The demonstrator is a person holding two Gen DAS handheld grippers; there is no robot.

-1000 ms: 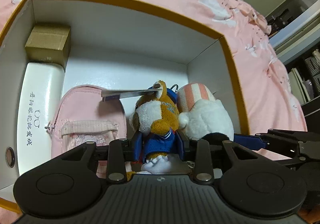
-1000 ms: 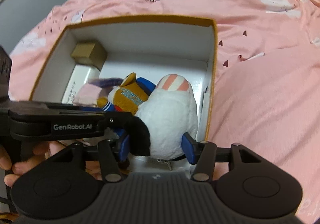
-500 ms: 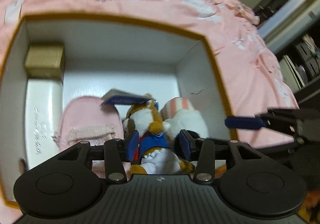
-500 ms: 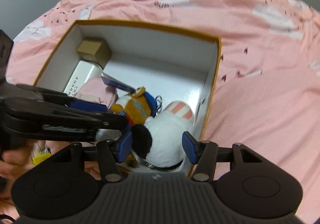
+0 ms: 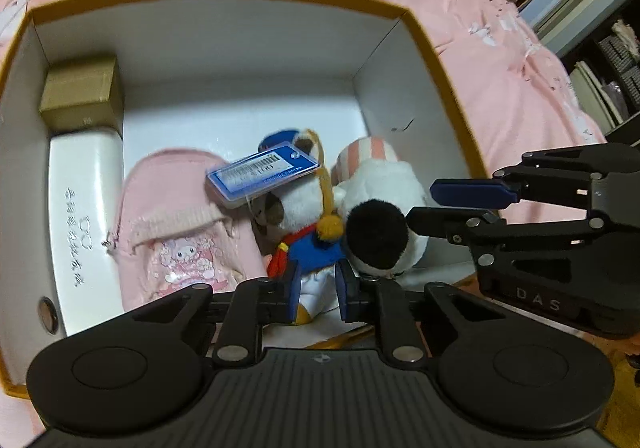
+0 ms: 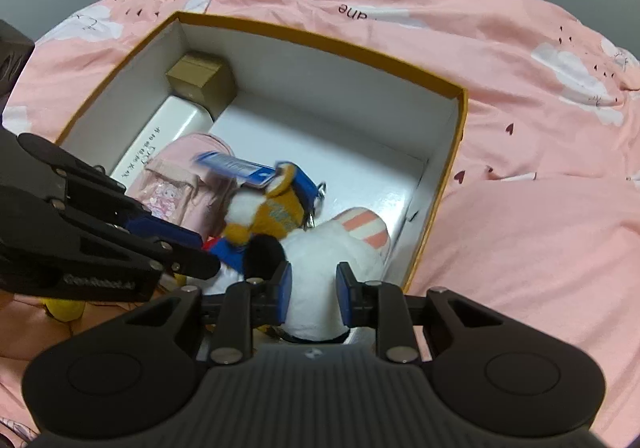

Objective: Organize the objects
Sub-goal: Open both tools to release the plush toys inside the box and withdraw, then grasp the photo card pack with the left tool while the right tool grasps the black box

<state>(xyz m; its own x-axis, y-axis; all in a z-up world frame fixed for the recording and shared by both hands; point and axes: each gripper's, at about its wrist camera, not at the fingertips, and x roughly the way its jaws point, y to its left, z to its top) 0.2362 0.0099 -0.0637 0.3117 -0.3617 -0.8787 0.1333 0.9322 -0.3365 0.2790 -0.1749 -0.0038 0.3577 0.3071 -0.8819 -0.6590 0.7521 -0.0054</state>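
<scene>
Left wrist view: the left tongs [image 5: 318,296] are closed on the lower body of a small brown plush bear [image 5: 308,232] in blue clothes, with a blue tag [image 5: 262,178] on it. The bear is inside an orange-rimmed white box [image 5: 240,44] on a pink bed cover [image 5: 500,60], between a pink pouch [image 5: 176,232] and a white plush toy [image 5: 384,216].

Right wrist view: the right tongs [image 6: 312,298] are narrowed around the white plush toy [image 6: 328,264], pads touching its sides, near the box's right wall. A gold carton [image 6: 202,82] and a white case [image 6: 160,142] lie along the left wall.

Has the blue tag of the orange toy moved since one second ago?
Yes. The blue tag has swung from edge-on above the pink pouch to face up, overlapping the pouch's top corner.
</scene>
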